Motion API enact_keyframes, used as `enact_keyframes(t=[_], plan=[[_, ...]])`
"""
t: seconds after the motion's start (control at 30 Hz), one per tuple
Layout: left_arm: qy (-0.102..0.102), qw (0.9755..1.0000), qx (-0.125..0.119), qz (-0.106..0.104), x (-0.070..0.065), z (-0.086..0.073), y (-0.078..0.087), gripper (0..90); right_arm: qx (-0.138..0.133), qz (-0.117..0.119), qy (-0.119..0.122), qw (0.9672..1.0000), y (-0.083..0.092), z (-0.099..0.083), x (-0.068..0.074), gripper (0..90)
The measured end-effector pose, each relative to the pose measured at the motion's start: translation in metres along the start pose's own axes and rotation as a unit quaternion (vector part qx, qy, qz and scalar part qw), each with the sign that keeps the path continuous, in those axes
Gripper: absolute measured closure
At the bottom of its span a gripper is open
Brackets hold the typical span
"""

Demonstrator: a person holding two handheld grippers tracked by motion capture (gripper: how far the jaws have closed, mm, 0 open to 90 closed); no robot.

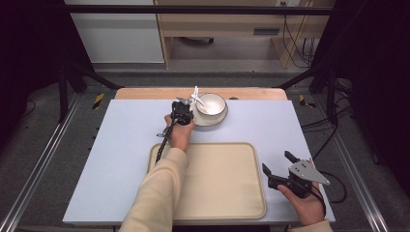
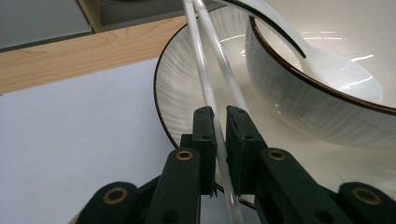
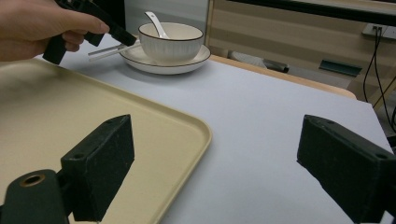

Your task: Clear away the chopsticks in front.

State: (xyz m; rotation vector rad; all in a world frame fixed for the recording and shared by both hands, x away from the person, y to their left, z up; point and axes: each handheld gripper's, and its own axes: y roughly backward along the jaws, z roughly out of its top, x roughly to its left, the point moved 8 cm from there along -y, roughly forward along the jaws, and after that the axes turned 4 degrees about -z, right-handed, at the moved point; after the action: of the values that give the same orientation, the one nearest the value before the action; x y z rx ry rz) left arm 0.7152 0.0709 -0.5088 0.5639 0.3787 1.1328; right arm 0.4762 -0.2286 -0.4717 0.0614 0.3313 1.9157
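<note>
My left gripper (image 1: 189, 105) (image 2: 220, 113) is shut on a pair of white chopsticks (image 1: 195, 94) (image 2: 206, 84) at the left rim of a white plate (image 1: 207, 120) (image 2: 180, 79). The chopsticks lie across that rim and point toward the table's far edge. On the plate stands a white bowl (image 1: 212, 104) (image 2: 303, 105) with a dark rim, and a white spoon (image 2: 327, 65) (image 3: 156, 21) rests in it. My right gripper (image 1: 276, 161) (image 3: 215, 140) stands open with nothing between its jaws, just right of the beige tray (image 1: 217, 183) (image 3: 70, 116). The right gripper view also shows the bowl (image 3: 170, 42), the plate (image 3: 163, 63), the chopsticks (image 3: 108, 51) and the left gripper (image 3: 116, 32).
The tray lies bare at the near middle of the pale blue table top (image 1: 125, 145). A wooden strip (image 1: 145, 93) (image 2: 84, 56) runs along the far edge behind the plate. Black frame bars (image 1: 67, 82) and cables (image 1: 333, 130) flank the table.
</note>
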Motion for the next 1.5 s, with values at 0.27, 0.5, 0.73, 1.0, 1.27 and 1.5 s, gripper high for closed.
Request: enact_keyframes(t=[0.27,0.5,0.73,1.0,1.27,1.5], plan=[[0.012,0.9998,0.01,-0.007,-0.001,-0.005,-0.004,84.1,0.001,0.002,0.002,1.0,0.0,0.0,0.001,11.2],[0.025,0.9996,0.01,-0.01,0.0,-0.004,-0.002,84.9,0.002,0.001,0.001,1.0,0.0,-0.001,0.0,11.2],[0.031,0.9995,0.002,-0.003,0.011,0.005,0.024,85.0,0.002,0.002,0.002,1.0,-0.001,-0.001,0.0,11.2],[0.079,0.9968,0.011,0.001,0.021,-0.018,0.074,85.0,0.002,0.006,0.0,1.0,-0.001,0.0,0.002,11.2],[0.096,0.9954,0.0,-0.001,0.022,-0.046,0.114,85.0,-0.003,0.005,-0.006,1.0,0.001,0.002,0.0,11.1],[0.118,0.9927,-0.026,-0.003,0.021,-0.065,0.146,85.0,-0.008,0.008,-0.007,0.9999,0.003,0.002,0.0,10.9]])
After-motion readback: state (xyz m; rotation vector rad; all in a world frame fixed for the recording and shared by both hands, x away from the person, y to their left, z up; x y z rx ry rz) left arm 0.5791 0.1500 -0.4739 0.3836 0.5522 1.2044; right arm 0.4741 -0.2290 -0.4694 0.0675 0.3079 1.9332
